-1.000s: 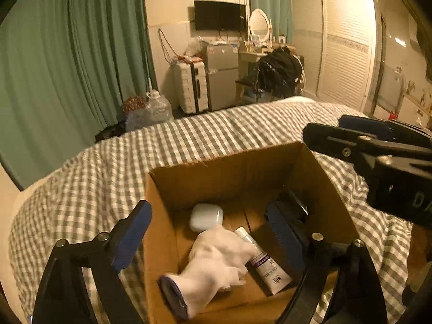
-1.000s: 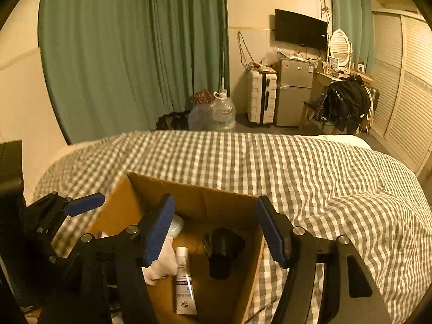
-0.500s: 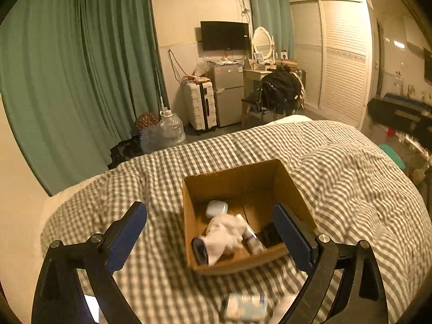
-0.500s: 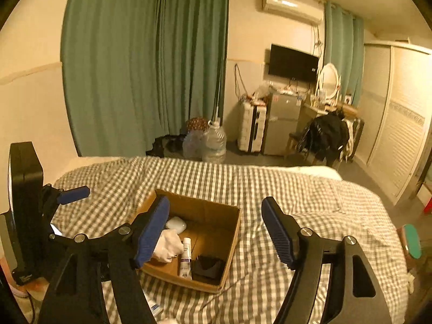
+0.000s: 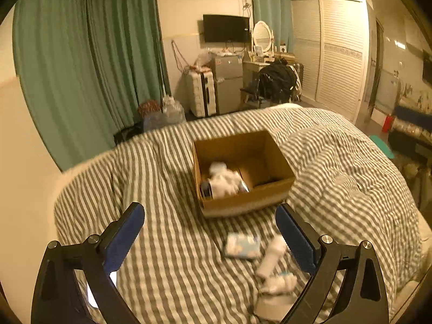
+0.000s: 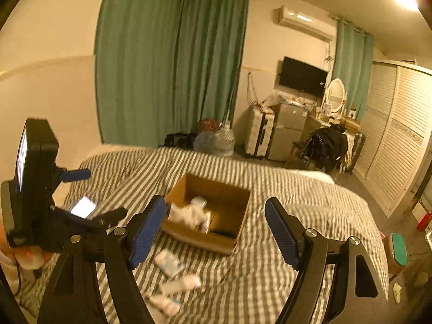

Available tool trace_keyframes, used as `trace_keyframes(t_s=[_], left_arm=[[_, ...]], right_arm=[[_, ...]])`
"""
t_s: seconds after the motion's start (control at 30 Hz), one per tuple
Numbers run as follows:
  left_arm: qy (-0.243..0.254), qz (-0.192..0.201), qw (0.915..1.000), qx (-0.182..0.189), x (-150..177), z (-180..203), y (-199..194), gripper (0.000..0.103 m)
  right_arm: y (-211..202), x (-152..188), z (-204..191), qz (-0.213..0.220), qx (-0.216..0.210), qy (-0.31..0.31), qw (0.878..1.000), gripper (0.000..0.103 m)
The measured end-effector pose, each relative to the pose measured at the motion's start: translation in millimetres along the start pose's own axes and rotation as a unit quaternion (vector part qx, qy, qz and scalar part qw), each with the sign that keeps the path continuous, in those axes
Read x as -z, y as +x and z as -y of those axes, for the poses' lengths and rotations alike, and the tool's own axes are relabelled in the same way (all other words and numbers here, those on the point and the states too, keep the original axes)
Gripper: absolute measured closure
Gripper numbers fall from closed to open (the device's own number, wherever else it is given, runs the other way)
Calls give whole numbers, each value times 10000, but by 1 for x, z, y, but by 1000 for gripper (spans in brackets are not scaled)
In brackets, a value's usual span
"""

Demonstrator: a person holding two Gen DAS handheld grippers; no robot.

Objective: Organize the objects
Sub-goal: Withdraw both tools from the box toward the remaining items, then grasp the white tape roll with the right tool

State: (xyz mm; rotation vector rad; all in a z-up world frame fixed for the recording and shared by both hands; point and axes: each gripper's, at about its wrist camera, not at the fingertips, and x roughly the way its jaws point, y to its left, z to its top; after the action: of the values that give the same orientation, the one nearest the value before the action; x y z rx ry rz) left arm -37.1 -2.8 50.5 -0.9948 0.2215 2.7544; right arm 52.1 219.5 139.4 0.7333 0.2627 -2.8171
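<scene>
The cardboard box [image 5: 244, 171] on the bed [image 5: 167, 243] already holds white items, while a tissue pack [image 5: 243, 246] and small white pieces [image 5: 272, 256] lie outside, and both left gripper [image 5: 210, 232] and right gripper [image 6: 216, 226] have just been opening their fingers, holding nothing.
</scene>
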Motion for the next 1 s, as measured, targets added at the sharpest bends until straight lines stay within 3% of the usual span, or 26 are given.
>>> trace_keyframes(t_s=[0.27,0.43,0.6,0.8,0.87,0.93,1.0], left_arm=[[-118,-419,9977,-515,78,7,29,3],[-70,-884,9938,-675,124,10,48,3],[-86,-1156,9921,-480,156,14,51,3],[-196,-1380,9890,-495,171,9,58,3],[-214,-1381,9889,-504,170,7,60,3],[-209,-1368,9891,-508,169,7,61,3],[-185,-1388,9887,-536,168,8,63,3]], right_arm=[[37,95,-37,-858,-416,-273,9951,27],[69,158,-57,-1612,-869,-387,9823,27],[76,191,-76,-1982,-1207,-548,9711,27],[95,206,-90,-2260,-1536,-674,9596,27],[102,211,-95,-2374,-1570,-727,9559,36],[108,214,-98,-2457,-1653,-755,9522,57],[106,213,-99,-2443,-1683,-760,9520,62]])
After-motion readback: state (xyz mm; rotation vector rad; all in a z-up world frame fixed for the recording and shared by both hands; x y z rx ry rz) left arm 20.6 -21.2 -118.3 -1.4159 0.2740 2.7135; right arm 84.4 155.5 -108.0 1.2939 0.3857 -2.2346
